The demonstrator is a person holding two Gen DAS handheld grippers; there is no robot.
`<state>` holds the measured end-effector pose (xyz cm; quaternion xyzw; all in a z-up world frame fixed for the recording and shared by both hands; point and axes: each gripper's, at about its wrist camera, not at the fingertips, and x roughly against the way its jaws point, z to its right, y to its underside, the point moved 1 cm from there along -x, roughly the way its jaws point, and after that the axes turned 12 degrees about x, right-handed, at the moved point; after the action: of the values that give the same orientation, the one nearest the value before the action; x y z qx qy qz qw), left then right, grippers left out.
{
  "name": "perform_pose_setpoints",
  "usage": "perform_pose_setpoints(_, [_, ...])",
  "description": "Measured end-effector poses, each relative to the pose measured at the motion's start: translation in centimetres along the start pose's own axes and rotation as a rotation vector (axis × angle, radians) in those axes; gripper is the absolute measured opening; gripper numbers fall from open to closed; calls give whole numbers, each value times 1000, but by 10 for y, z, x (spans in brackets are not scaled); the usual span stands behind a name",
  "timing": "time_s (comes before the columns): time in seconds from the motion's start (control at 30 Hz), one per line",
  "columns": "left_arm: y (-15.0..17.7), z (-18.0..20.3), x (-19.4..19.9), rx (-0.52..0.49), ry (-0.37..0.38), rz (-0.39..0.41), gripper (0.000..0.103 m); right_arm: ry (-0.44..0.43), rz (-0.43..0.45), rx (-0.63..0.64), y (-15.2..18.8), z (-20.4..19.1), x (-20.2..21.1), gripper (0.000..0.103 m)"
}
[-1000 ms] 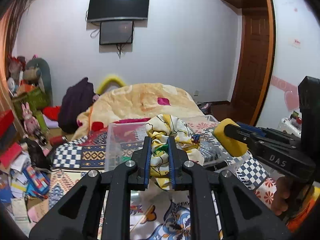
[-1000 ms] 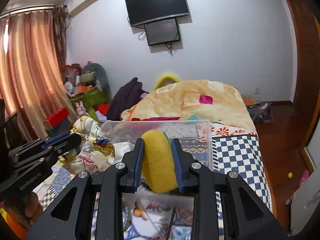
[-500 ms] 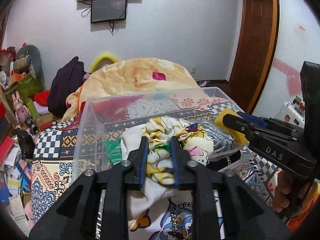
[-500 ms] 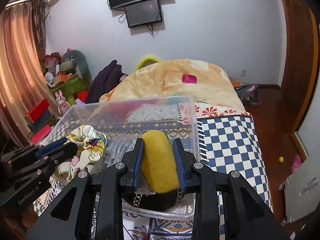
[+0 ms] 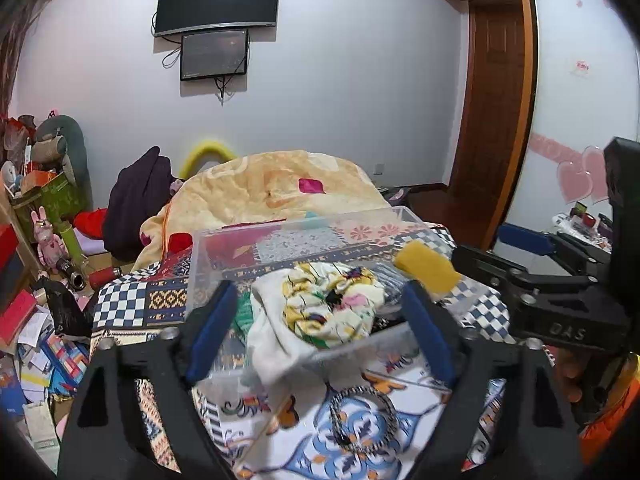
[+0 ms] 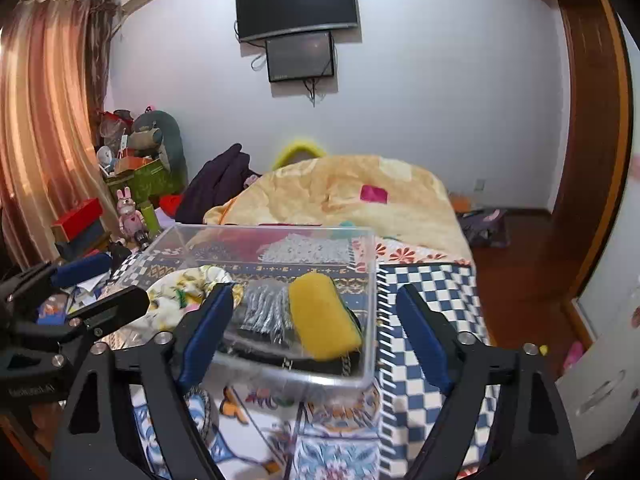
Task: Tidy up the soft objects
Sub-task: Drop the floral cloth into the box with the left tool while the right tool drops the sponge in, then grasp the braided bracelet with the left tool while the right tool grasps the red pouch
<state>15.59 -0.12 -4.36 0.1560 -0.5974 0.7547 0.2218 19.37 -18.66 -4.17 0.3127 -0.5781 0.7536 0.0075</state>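
Cloth of crumpled floral yellow-and-white fabric [image 5: 320, 312] is draped over the near left rim of the clear plastic box [image 6: 280, 236]; a yellow sponge [image 6: 322, 318] lies at its near right corner. Both the left gripper [image 5: 318, 334] and right gripper [image 6: 316, 336] are spread wide, holding nothing. Silvery items [image 6: 264, 312] are shown clearly only in the right view.
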Motion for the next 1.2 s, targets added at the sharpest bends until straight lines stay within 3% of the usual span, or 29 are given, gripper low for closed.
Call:
perform_pose_setpoints(0.03, [1,0,4,3,2,-3,98,4,2,6,1,-1,4,84])
perform_pose_setpoints(0.33, [33,7,38,-30,18,-62,99,21,-42,-15,28,-10,48,90])
perform_pose_setpoints(0.7, [84,6,58,-19,38,-172,99,30,-225,-68,88,-23,61,90])
perform_pose_setpoints(0.93, [107,0,54,-14,4,-221,99,-50,-355,-192,138,-15,56,90])
perform_pose_setpoints(1.2, [121,0,40,-15,-8,-274,99,-171,-460,-319,171,-9,34,87])
